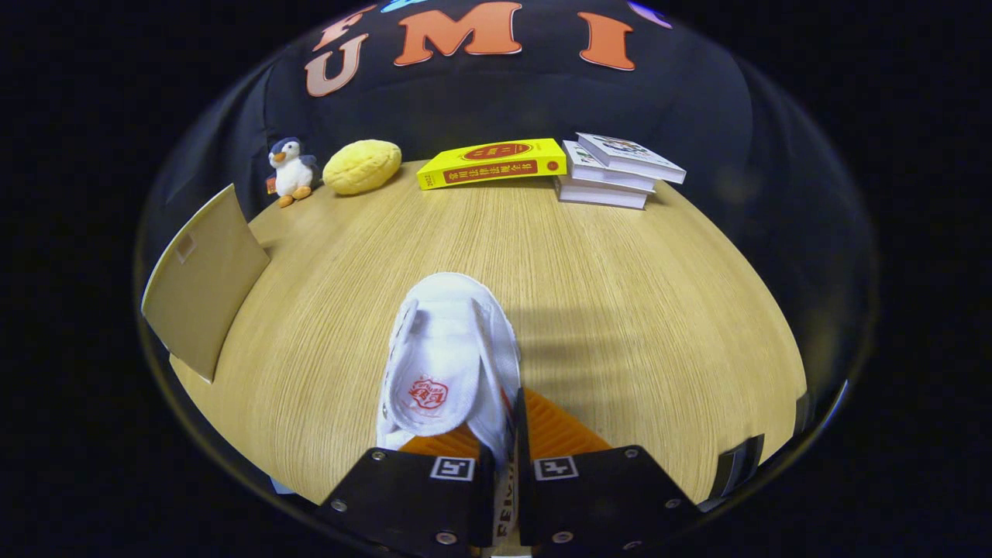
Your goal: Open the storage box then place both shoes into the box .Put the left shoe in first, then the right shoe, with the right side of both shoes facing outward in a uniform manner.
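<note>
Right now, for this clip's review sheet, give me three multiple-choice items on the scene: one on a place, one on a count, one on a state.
1. Where is the plush penguin?
A. on the stacked books
B. beside the yellow cushion, at the table's far edge
C. inside the white shoe

2. How many books lie in the stack right of the yellow book?
A. one
B. three
C. six

3. What is the gripper doing?
A. shut on the white shoe
B. wide open above the table
C. shut on the yellow book

Key: 1 B, it stands left of the yellow cushion; 2 B, three spines show; 3 A, the shoe's side wall is pinched between the fingers.
</note>
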